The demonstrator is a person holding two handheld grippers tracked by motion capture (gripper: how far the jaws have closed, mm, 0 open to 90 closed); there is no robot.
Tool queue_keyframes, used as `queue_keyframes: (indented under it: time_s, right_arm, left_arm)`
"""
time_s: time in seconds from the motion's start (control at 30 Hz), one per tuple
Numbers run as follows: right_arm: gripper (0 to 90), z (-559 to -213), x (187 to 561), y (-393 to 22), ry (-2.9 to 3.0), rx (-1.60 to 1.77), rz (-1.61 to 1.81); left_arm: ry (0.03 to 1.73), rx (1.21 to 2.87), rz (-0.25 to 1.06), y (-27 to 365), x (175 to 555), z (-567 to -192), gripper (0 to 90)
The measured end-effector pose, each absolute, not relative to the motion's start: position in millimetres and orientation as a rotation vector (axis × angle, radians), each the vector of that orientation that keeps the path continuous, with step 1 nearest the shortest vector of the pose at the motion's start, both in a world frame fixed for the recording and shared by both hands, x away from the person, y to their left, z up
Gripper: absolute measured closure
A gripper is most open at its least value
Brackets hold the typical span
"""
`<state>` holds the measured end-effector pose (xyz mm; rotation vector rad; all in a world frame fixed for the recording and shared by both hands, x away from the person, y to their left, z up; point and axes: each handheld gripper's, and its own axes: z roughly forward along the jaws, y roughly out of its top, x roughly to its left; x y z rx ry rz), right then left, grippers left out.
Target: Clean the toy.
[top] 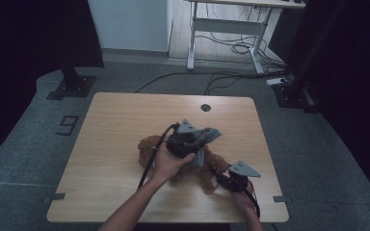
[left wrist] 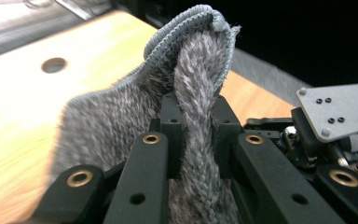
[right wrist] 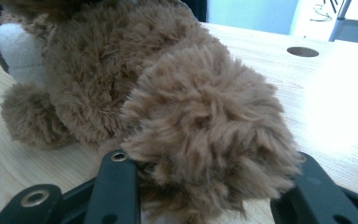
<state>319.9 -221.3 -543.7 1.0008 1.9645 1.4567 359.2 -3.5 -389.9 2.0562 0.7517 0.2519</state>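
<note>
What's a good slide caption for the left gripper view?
Left gripper pinching a fold of grey fuzzy cloth above the wooden table.

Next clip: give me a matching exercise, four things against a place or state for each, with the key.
1. grey knitted garment
2. brown plush toy
3. round hole
4. right gripper

a. at the table's far edge
b. pinched in the left gripper's shut jaws
c. closed on a fluffy limb
d. lying on the table

Pairs: 1-b, 2-d, 3-a, 4-c
</note>
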Motion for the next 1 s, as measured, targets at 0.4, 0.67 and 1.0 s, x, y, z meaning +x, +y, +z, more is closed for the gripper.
queue_keyframes:
  time_s: [0.4, 0.67, 1.0]
  right_arm:
    - [57.7, -544.2, 318.5, -220.1, 1.973, 1.007, 1.451]
    - [57.8, -544.7, 319.6, -221.3, 1.967, 1.012, 1.462]
    - [57.8, -544.7, 319.0, -220.6, 1.974, 0.993, 1.473]
  left_arm:
    - [0.831, 2.151, 0.186, -22.9, 366.6, -454.9, 79.7]
    - [0.938, 2.068, 0.225, 36.6, 370.9, -448.0, 80.0]
    - [1.016, 1.972, 0.158, 94.5, 374.1, -449.6, 80.1]
